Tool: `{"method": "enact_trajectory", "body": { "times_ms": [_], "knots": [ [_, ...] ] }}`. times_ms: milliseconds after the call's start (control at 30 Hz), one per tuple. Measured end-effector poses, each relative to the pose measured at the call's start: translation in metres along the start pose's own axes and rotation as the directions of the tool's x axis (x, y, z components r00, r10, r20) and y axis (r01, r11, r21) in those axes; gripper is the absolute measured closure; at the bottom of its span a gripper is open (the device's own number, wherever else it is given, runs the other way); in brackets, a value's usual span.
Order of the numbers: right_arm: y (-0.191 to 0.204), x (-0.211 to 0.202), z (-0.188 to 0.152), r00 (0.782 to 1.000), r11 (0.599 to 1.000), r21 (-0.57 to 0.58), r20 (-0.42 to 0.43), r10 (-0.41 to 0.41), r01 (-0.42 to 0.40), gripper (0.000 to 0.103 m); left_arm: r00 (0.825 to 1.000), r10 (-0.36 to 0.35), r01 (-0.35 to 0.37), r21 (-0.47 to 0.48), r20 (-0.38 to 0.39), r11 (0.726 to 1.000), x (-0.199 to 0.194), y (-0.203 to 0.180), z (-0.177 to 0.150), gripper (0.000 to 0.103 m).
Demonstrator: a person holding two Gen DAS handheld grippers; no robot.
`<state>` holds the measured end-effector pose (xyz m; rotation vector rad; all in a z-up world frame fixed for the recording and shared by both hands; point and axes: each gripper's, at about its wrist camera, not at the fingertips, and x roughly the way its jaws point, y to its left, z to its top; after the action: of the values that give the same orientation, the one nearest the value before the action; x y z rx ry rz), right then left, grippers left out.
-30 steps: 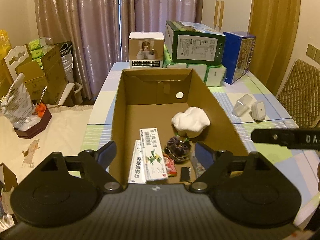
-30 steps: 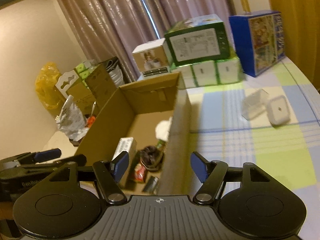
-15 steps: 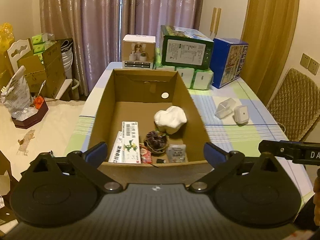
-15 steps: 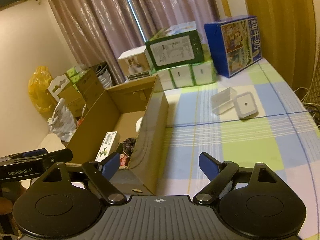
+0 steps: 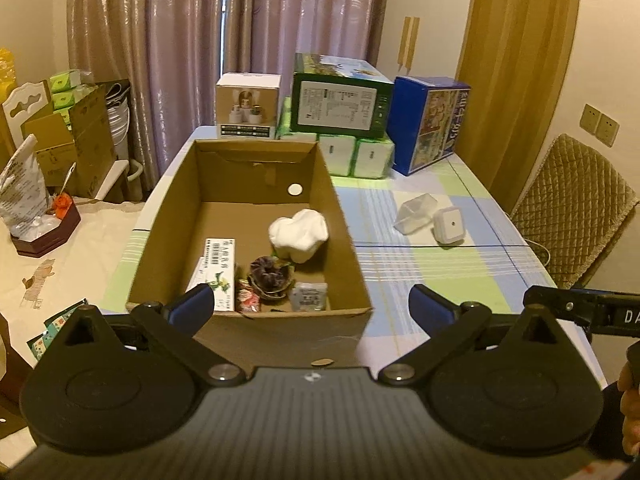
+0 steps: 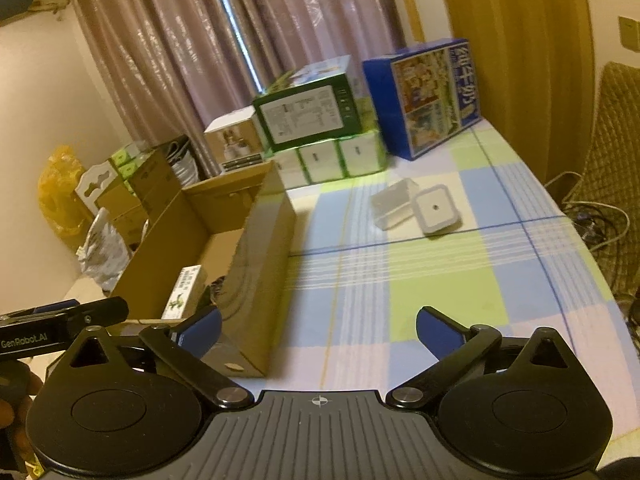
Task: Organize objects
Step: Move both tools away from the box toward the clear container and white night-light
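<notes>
An open cardboard box (image 5: 344, 236) (image 6: 264, 248) stands on the checked tablecloth. Inside it lie a white crumpled cloth (image 5: 299, 233), a white-and-green medicine carton (image 5: 218, 270) (image 6: 182, 298), a dark purple scrunchie (image 5: 269, 278), a red sachet (image 5: 247, 301) and a small grey packet (image 5: 308, 297). My left gripper (image 5: 311, 307) hangs open in front of the box's near wall, holding nothing. My right gripper (image 6: 318, 330) is open and empty to the right of the box, above the cloth. A white square device (image 5: 450, 223) (image 6: 435, 210) and a clear plastic case (image 5: 414, 213) (image 6: 390, 200) lie on the table.
Stacked cartons close the table's far end: a white box (image 5: 248, 106), a green box (image 5: 340, 102) on tissue packs (image 5: 356, 156), and a blue box (image 5: 430, 122). A padded chair (image 5: 572, 216) stands right. Cardboard boxes and bags (image 5: 68, 140) sit left on the floor.
Both grippers have drawn back and up from the box. The left one was over the box's inside and now sits before its near wall, fingers spread wider. The right one shifted right.
</notes>
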<state>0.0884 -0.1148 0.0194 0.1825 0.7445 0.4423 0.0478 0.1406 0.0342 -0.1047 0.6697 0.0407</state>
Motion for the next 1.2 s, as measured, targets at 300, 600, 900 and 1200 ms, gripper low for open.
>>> {"method": "enact_trajectory", "body": {
  "times_ms": [300, 600, 900, 1200],
  "knots": [
    [-0.023, -0.014, 0.0, 1.0, 0.999, 0.032, 0.008, -0.03, 0.03, 0.002, 0.999, -0.035, 0.035, 0.009, -0.006, 0.999, 0.004, -0.02, -0.003, 0.001],
    [-0.046, -0.026, 0.001, 0.998, 0.996, 0.072, 0.02, -0.062, 0.061, 0.002, 0.997, -0.072, 0.073, 0.03, -0.014, 0.997, 0.011, -0.042, -0.004, 0.001],
    [-0.06, -0.03, 0.002, 0.997, 0.992, 0.101, 0.024, -0.073, 0.071, 0.002, 0.995, -0.099, 0.101, 0.067, -0.022, 0.993, 0.018, -0.066, 0.0, 0.001],
    [-0.076, -0.03, 0.001, 0.996, 0.988, 0.126, 0.022, -0.089, 0.086, 0.002, 0.993, -0.112, 0.115, 0.094, -0.033, 0.989, 0.028, -0.08, 0.004, 0.001]
  ]
}}
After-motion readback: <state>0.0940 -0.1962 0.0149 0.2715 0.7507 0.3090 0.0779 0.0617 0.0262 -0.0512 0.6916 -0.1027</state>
